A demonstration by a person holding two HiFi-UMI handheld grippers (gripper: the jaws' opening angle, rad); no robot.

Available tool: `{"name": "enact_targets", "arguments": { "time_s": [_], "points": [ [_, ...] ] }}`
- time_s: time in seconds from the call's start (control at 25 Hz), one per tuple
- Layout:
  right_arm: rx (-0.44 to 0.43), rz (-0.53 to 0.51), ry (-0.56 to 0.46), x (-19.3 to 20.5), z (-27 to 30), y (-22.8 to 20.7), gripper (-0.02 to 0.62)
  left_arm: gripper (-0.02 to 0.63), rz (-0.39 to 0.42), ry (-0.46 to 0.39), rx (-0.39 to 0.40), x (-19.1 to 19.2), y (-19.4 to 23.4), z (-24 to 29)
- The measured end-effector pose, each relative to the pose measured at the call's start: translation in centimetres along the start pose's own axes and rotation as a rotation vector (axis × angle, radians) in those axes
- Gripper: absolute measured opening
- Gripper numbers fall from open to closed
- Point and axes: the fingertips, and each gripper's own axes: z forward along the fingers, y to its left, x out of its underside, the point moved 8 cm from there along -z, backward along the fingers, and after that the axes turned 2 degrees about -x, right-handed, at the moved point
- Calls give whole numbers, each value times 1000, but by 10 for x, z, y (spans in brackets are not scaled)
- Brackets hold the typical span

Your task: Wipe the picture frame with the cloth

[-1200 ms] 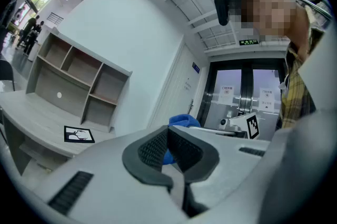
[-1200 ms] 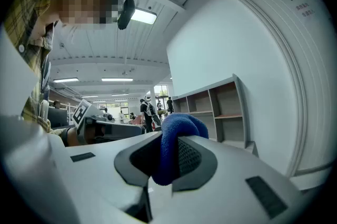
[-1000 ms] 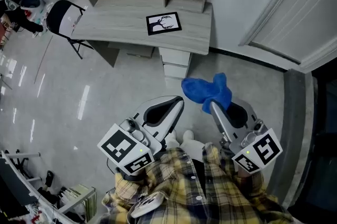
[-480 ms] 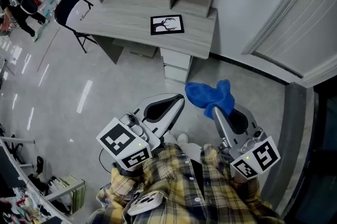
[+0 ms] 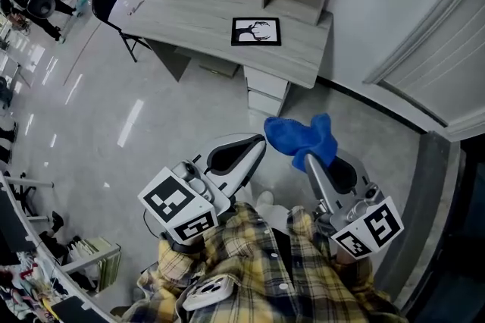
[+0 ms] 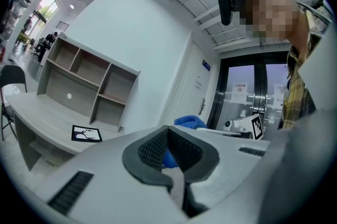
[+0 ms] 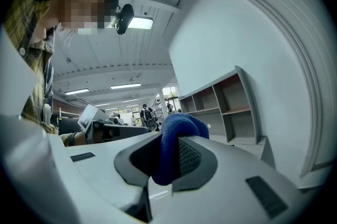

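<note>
Blue cloth (image 5: pixel 299 136) is hanging clenched in the right tool (image 5: pixel 309 156), well apart from the picture frame (image 5: pixel 256 32) lying flat on the worktop (image 5: pixel 189 14); the left tool (image 5: pixel 258 147) is sitting clenched, empty. Wiping is not yet starting.

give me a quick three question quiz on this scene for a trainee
1. True or false: the left gripper is shut on the blue cloth.
2. Where is the picture frame? A: on the floor. B: lying flat on the desk. C: standing on a shelf.
3. Fill in: the blue cloth is clamped in the ___ gripper.

Key
1. False: its jaws are together with nothing between them.
2. B.
3. Right: the right gripper has the blue cloth pinched between its jaws.
</note>
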Motion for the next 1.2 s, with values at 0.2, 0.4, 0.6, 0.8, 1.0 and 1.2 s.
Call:
{"name": "enact_targets", "arguments": {
  "time_s": [0.2, 0.4, 0.6, 0.8, 1.0, 1.2],
  "points": [
    [4, 2, 20, 1, 39, -19, 54, 5, -11, -10, -5, -11, 43, 10],
    [1, -13, 30, -8, 104, -35, 54, 5, -8, -10, 1, -37, 104, 16],
    [40, 1, 31, -10, 175, -51, 54, 5, -18, -5, 19, -65, 179, 18],
    [117, 27, 36, -10, 224, -65, 54, 5, -35, 27, 52, -81, 234, 17],
    [183, 51, 69, -6, 252, -85, 54, 5, -78, 50, 64, -84, 275, 24],
    [223, 77, 112, 1, 282, -124, 54, 5, -125, 84, 60, -81, 320, 50]
  ]
}}
